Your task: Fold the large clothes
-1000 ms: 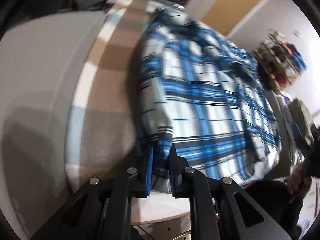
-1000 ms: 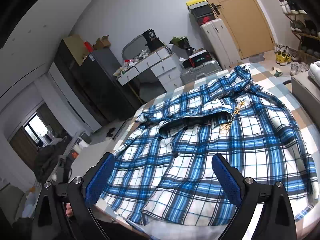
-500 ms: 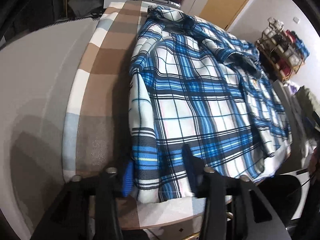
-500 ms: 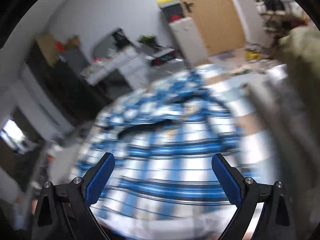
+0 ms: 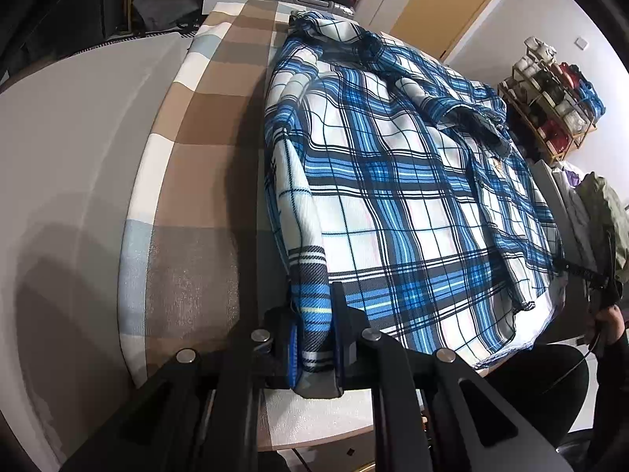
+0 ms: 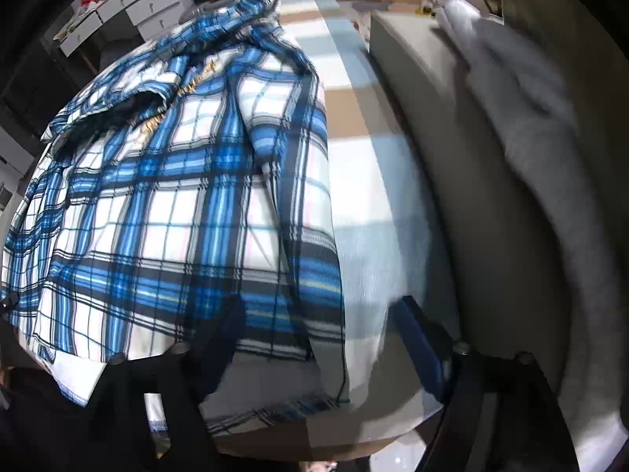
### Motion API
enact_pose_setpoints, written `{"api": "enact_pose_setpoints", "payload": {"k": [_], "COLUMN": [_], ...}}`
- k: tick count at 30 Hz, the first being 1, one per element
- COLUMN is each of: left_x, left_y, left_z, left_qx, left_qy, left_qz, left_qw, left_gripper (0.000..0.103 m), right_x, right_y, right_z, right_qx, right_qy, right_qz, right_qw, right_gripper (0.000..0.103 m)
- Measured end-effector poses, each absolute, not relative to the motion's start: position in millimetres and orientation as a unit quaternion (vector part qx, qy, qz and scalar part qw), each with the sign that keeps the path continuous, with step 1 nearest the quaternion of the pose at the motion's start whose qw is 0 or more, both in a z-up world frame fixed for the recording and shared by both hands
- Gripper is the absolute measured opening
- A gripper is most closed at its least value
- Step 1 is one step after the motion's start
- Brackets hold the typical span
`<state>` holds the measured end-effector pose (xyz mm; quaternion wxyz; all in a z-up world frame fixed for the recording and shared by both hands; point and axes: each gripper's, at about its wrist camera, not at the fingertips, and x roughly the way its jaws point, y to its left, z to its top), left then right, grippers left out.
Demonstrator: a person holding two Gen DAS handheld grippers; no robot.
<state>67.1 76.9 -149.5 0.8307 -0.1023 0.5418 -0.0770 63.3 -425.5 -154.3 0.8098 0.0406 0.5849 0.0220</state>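
A blue and white plaid shirt (image 5: pixel 393 196) lies spread on a table covered with a brown, white and pale blue checked cloth (image 5: pixel 204 157). My left gripper (image 5: pixel 314 322) is at the near left corner of the shirt. Its jaws are closing and its pads press on the cuff of the left sleeve (image 5: pixel 310 303). In the right wrist view the shirt (image 6: pixel 177 196) fills the left half. My right gripper (image 6: pixel 320 338) points down over the near right sleeve end (image 6: pixel 322 295). Its jaws are closing with that cloth between them, the pads still apart from it.
A grey sofa (image 6: pixel 491 196) with a pale bundle on it runs along the table's right side. A grey surface (image 5: pixel 78 137) borders the left side. A person's hand (image 5: pixel 605 322) shows at the right edge. White drawers (image 6: pixel 129 4) and a shoe rack (image 5: pixel 550 98) stand behind.
My left gripper let go of the sleeve edge, widened, then shut again on the cuff. My right gripper tipped down from a high view to the shirt's near right corner, its jaws narrower.
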Motion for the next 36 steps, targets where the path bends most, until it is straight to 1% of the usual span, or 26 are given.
{"api": "enact_pose_setpoints", "payload": {"k": [1, 3, 4, 5, 6, 8, 9, 10, 11, 12, 13, 16, 18, 20, 21, 23, 24, 25, 26, 27, 28, 30, 33, 36], "left_x": [67.5, 67.9, 68.3, 68.2, 68.2, 67.5, 67.3, 67.6, 68.0, 68.3, 68.7, 70.4, 71.0, 71.8, 71.4, 72.6, 72.9, 73.3, 73.9, 75.1, 74.8, 72.3, 63.5, 50.7], "left_y": [77.0, 77.6, 77.5, 77.6, 76.5, 74.2, 72.5, 70.7, 69.0, 65.9, 63.4, 59.2, 59.4, 62.8, 63.3, 67.6, 69.4, 71.3, 73.5, 76.0, 78.3, 77.9, 67.4, 58.0], "left_z": [-149.9, -150.9, -151.7, -151.4, -151.3, -151.3, -151.3, -151.1, -150.9, -150.8, -151.0, -151.3, -151.2, -151.3, -151.1, -151.2, -151.0, -151.1, -152.8, -155.2, -154.4, -154.1, -148.1, -137.1], "left_qx": [-0.102, -0.100, -0.097, -0.096, -0.093, -0.086, -0.083, -0.081, -0.080, -0.076, -0.070, -0.056, -0.059, -0.071, -0.074, -0.089, -0.096, -0.098, -0.102, -0.109, -0.118, -0.119, -0.094, -0.076], "left_qy": [0.543, 0.545, 0.547, 0.547, 0.547, 0.547, 0.546, 0.545, 0.544, 0.542, 0.541, 0.540, 0.540, 0.539, 0.540, 0.541, 0.542, 0.542, 0.547, 0.554, 0.554, 0.564, 0.579, 0.578], "left_qz": [-0.075, -0.071, -0.066, -0.065, -0.065, -0.067, -0.070, -0.075, -0.081, -0.087, -0.089, -0.084, -0.083, -0.085, -0.087, -0.093, -0.094, -0.088, -0.081, -0.080, -0.082, -0.086, -0.098, -0.111], "left_qw": [0.830, 0.829, 0.829, 0.829, 0.829, 0.830, 0.831, 0.831, 0.832, 0.832, 0.833, 0.836, 0.836, 0.835, 0.834, 0.831, 0.830, 0.830, 0.827, 0.821, 0.820, 0.813, 0.804, 0.805], "left_gripper": [0.008, 0.008, 0.009, 0.009, 0.010, 0.013, 0.018, 0.025, 0.030, 0.036, 0.040, 0.040, 0.040, 0.040, 0.040, 0.040, 0.037, 0.021, 0.009, 0.001, 0.001, 0.001, 0.001, 0.000], "right_x": [61.6, 58.2, 55.8, 54.9, 53.8, 48.7, 46.6, 43.5, 40.9, 41.4, 42.7, 43.7, 45.3, 50.8, 53.5, 58.7, 61.6, 63.1, 63.8, 64.2, 63.9, 61.6, 51.1, 38.8], "right_y": [-424.3, -422.2, -422.9, -425.3, -427.0, -430.5, -431.9, -433.4, -436.3, -437.5, -438.3, -435.6, -433.3, -431.8, -429.2, -421.3, -416.8, -411.8, -405.3, -407.1, -406.0, -411.6, -425.3, -428.6], "right_z": [-154.1, -150.8, -148.0, -145.1, -140.9, -126.1, -122.0, -119.5, -118.6, -121.2, -127.0, -149.5, -158.4, -161.9, -161.0, -157.9, -156.8, -155.0, -154.5, -153.4, -152.7, -145.6, -130.9, -127.4], "right_qx": [0.037, 0.033, 0.042, 0.071, 0.090, 0.133, 0.152, 0.179, 0.217, 0.237, 0.256, 0.242, 0.232, 0.222, 0.215, 0.167, 0.146, 0.125, 0.099, 0.090, 0.083, 0.106, 0.149, 0.147], "right_qy": [0.584, 0.580, 0.579, 0.582, 0.577, 0.547, 0.536, 0.523, 0.511, 0.510, 0.514, 0.540, 0.550, 0.553, 0.548, 0.542, 0.545, 0.544, 0.545, 0.545, 0.546, 0.535, 0.514, 0.528], "right_qz": [0.024, 0.028, 0.038, 0.060, 0.069, 0.103, 0.121, 0.143, 0.171, 0.182, 0.188, 0.156, 0.145, 0.130, 0.128, 0.108, 0.103, 0.102, 0.100, 0.102, 0.102, 0.110, 0.122, 0.119], "right_qw": [0.811, 0.813, 0.814, 0.808, 0.809, 0.820, 0.822, 0.821, 0.814, 0.807, 0.797, 0.791, 0.789, 0.792, 0.798, 0.816, 0.819, 0.823, 0.827, 0.827, 0.827, 0.831, 0.836, 0.828], "right_gripper": [0.071, 0.045, 0.003, 0.005, 0.002, 0.002, 0.002, 0.002, 0.003, 0.004, 0.006, 0.006, 0.011, 0.026, 0.027, 0.040, 0.043, 0.042, 0.032, 0.018, 0.004, 0.002, 0.002, 0.002]}}
